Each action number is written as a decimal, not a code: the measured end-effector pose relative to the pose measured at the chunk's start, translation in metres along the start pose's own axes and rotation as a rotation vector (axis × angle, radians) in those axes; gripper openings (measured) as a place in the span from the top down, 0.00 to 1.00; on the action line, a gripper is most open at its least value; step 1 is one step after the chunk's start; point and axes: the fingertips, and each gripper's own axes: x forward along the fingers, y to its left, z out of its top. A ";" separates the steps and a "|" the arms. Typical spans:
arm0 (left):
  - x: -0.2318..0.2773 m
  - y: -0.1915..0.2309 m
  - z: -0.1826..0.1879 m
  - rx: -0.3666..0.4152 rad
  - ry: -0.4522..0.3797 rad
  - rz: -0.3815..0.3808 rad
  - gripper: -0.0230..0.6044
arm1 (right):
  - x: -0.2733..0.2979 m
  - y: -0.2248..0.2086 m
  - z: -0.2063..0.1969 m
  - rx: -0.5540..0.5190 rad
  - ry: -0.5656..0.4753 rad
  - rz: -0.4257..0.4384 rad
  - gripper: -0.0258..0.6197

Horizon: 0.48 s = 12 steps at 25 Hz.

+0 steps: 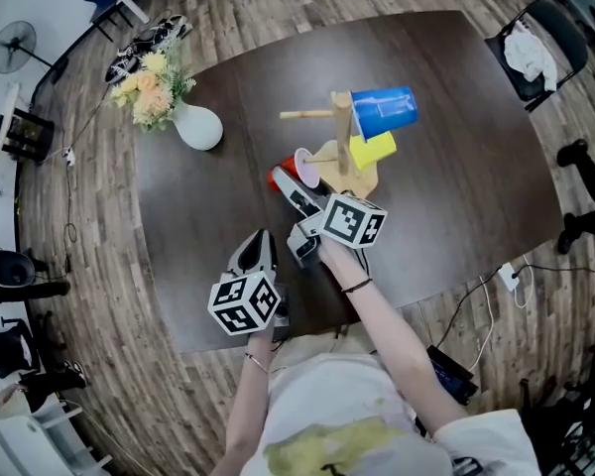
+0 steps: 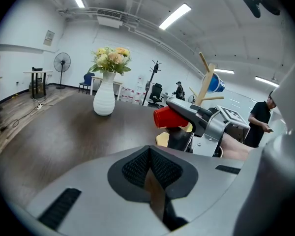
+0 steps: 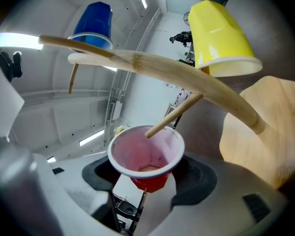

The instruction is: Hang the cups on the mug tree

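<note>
The dark desk takes up most of the room's middle. The wooden mug tree stands near its centre, and a white vase of flowers stands well apart from it toward the far left corner.

The step in hand looks like hanging the last cup. The right hand-held gripper is clamped on the red cup, held on its side low beside the tree's base with the mouth turned toward the tree. The tip of a bare peg sits right at that mouth and seems to be just inside the rim.

To do this well, I would keep the mouth centred on the peg and slide the cup along the peg's own slant, not straight across. The jaws should let go only once the cup is well down the peg. The squeeze should be gentle, because the cup looks thin and would probably buckle. The yellow cup hangs just above, so the gripper should come in low to avoid nudging it.

The left hand-held gripper waits near the desk's near edge with its jaws together and nothing in them. It could steady the tree's base if the tree rocks.

- **Cups:** three in all. The blue cup and the yellow cup are already hung, and the red one is in the jaws.
- **Other things:** one tree, one vase and two grippers.
- **Pegs:** I can't count them all from here.
</note>
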 end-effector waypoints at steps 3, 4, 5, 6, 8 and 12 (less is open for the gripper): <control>0.002 -0.002 0.001 0.003 0.002 -0.001 0.94 | -0.002 -0.002 0.003 0.035 -0.007 0.015 0.50; 0.003 -0.003 0.001 0.005 0.002 -0.001 0.94 | -0.003 -0.002 0.004 0.049 -0.009 0.022 0.50; 0.003 -0.005 0.002 0.007 0.002 -0.002 0.94 | -0.004 -0.003 0.005 0.064 -0.013 0.030 0.50; 0.004 -0.006 0.002 0.009 0.002 -0.003 0.94 | -0.005 -0.004 0.006 0.082 -0.018 0.039 0.50; 0.005 -0.007 0.002 0.012 0.003 -0.003 0.94 | -0.007 -0.006 0.010 0.118 -0.033 0.066 0.50; 0.006 -0.007 0.003 0.015 0.004 -0.001 0.94 | -0.009 -0.006 0.016 0.167 -0.045 0.110 0.50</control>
